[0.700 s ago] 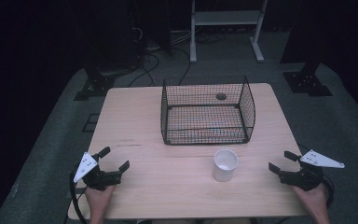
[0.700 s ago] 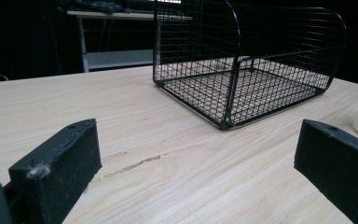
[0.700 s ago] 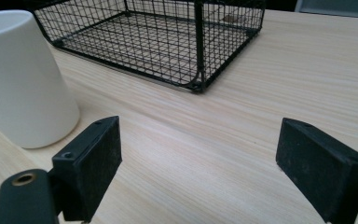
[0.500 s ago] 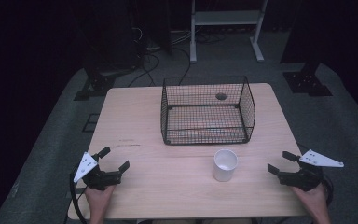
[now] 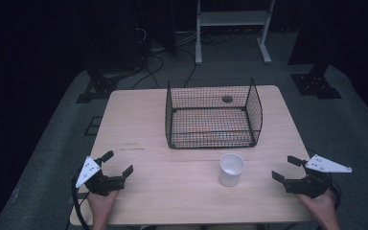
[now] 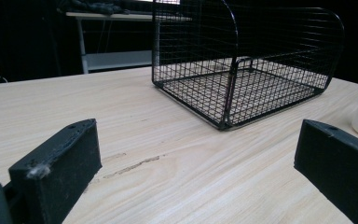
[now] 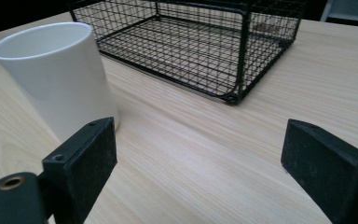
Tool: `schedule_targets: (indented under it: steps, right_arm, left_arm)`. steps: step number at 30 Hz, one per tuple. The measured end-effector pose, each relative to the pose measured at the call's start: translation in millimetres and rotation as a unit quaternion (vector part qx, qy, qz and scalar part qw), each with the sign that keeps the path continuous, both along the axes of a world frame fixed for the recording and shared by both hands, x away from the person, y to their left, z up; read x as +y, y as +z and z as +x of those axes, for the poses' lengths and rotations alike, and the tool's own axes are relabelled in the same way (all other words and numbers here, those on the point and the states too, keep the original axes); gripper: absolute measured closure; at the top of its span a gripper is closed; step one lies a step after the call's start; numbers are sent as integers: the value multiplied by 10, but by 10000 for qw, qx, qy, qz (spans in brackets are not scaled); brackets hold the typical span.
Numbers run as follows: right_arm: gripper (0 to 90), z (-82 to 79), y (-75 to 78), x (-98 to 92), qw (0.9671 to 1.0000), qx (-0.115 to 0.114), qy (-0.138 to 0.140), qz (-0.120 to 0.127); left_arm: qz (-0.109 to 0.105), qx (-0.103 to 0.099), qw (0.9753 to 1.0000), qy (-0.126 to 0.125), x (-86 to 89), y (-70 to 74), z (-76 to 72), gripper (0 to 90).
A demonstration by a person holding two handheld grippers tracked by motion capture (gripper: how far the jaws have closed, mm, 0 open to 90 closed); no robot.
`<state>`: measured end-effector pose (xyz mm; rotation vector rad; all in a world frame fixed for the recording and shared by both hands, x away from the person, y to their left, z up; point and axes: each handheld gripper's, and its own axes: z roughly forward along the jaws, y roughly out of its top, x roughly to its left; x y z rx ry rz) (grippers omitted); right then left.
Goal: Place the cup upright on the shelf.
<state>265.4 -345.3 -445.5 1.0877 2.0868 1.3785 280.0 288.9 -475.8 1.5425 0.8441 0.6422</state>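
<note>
Lower right of the high view, right gripper (image 5: 289, 173) gapes wide near the white cup (image 5: 232, 168), pre-grasp; left gripper (image 5: 115, 167) likewise wide, idle; next: straddle cup, close.

Table (image 5: 139, 124): pale wood or wood-look laminate with fine straight grain, smooth, low sheen; one small dark scuff shows in the left gripper view.
Basket (image 5: 212, 115): thin black wire mesh, coated, slightly glossy on the thicker frame rods.
Cup (image 5: 232, 169): white, smooth, softly glossy, ceramic by its look.
Left gripper (image 5: 117, 164): matt black jaws, plastic-like, edges worn and dusty; white matt plate on top.
Right gripper (image 5: 283, 168): matt black jaws, faintly grainy; brass-coloured metal eyelet near the base.
</note>
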Motion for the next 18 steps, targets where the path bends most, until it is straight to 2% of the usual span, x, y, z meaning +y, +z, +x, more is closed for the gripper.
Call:
schedule_targets:
  steps: [3, 8, 18]
  right_arm:
    - [91, -23, 37, 40, 9999, -43, 100, -53]
    - [91, -37, 86, 81, 9997, -105, 214, 8]
    - [85, -51, 160, 289, 9982, -180, 541, -176]
  left_arm:
    - [-5, -5, 10000, 10, 1, -1, 2, 0]
    - [-6, -7, 10000, 15, 2, 0, 2, 0]
    - [3, -23, 10000, 15, 6, 2, 0, 0]
